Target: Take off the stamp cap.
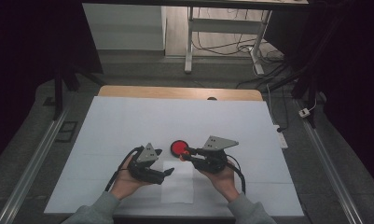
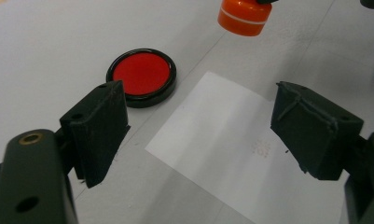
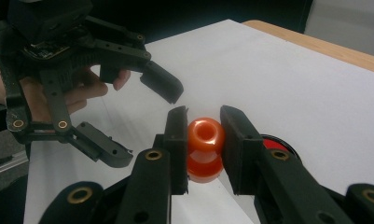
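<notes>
An orange stamp [image 3: 204, 147] with a round knob is pinched between the jaws of my right gripper [image 3: 203, 135], which is shut on it just above the table. In the high view the right gripper [image 1: 184, 154] sits beside a round red ink pad [image 1: 178, 148] in a black case. That ink pad [image 2: 141, 74] lies open, and the stamp [image 2: 244, 16] hangs beyond it. A white paper sheet [image 2: 240, 140] lies under my left gripper [image 2: 198, 130], which is open and holds nothing. The left gripper [image 1: 165, 162] hovers over the paper's [image 1: 177, 182] left edge.
A white mat [image 1: 128, 126] covers the table, with the wooden edge [image 1: 175, 92] showing at the far side. Metal rails [image 1: 35, 158] run along both sides. A desk frame [image 1: 189, 42] and cables [image 1: 273, 84] stand on the floor beyond.
</notes>
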